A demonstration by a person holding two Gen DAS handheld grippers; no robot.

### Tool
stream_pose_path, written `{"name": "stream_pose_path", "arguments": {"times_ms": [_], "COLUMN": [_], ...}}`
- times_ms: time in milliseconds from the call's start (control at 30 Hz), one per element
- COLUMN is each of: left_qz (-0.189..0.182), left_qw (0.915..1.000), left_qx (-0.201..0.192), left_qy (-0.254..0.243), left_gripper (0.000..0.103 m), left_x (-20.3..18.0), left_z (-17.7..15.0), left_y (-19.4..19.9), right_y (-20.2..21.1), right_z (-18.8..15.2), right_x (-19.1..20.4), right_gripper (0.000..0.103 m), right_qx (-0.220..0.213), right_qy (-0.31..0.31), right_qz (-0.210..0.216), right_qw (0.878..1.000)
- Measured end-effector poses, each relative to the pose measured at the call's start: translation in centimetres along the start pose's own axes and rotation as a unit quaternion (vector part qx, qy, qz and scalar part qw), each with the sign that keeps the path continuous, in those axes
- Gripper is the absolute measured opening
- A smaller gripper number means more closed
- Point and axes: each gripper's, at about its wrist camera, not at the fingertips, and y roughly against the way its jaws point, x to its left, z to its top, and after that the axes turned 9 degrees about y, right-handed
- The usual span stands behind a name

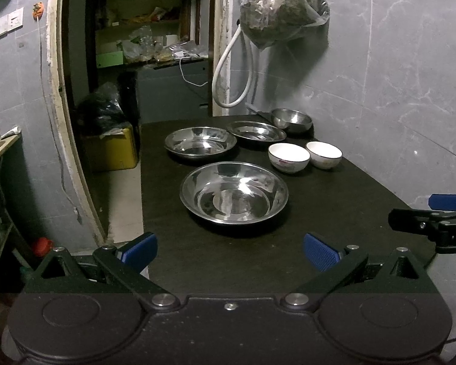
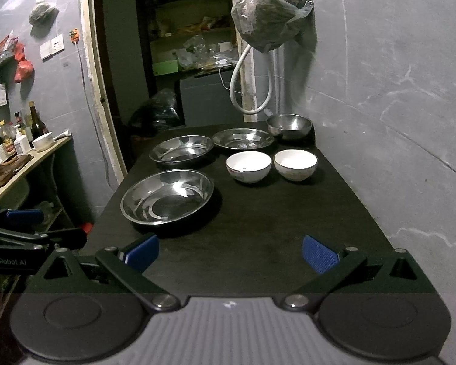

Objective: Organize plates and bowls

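Note:
On a dark table (image 1: 334, 213) lie three shallow steel plates: the nearest (image 1: 234, 193) (image 2: 167, 196), one behind it to the left (image 1: 200, 141) (image 2: 181, 149), and a third further back (image 1: 256, 130) (image 2: 243, 138). A steel bowl (image 1: 291, 119) (image 2: 289, 125) stands at the far end by the wall. Two white ceramic bowls (image 1: 288, 157) (image 1: 324, 154) (image 2: 248, 166) (image 2: 295, 164) sit side by side on the right. My left gripper (image 1: 230, 251) is open and empty, just short of the nearest plate. My right gripper (image 2: 231, 252) is open and empty over the table's near end.
A tiled wall (image 1: 410, 76) runs along the table's right side, with a filled plastic bag (image 1: 284, 9) and a looped white hose (image 1: 228, 73) hanging above the far end. A doorway (image 1: 143, 60) opens left. A side counter (image 2: 24, 164) holds bottles and a white bowl.

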Motion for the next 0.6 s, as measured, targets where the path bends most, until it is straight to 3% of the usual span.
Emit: {"name": "stream_pose_path", "arguments": {"times_ms": [600], "left_qz": [0.005], "left_qw": [0.9999], "left_qx": [0.007], "left_qy": [-0.006], "left_gripper": [0.102], "left_x": [-0.44], "left_z": [0.69], "left_y": [-0.33], "right_y": [-0.57], "right_z": [-0.1], "right_x": [-0.55], "right_gripper": [0.103], "right_qx": [0.001], "right_qy": [-0.009], "right_qz": [0.004], "right_qw": [1.0]}}
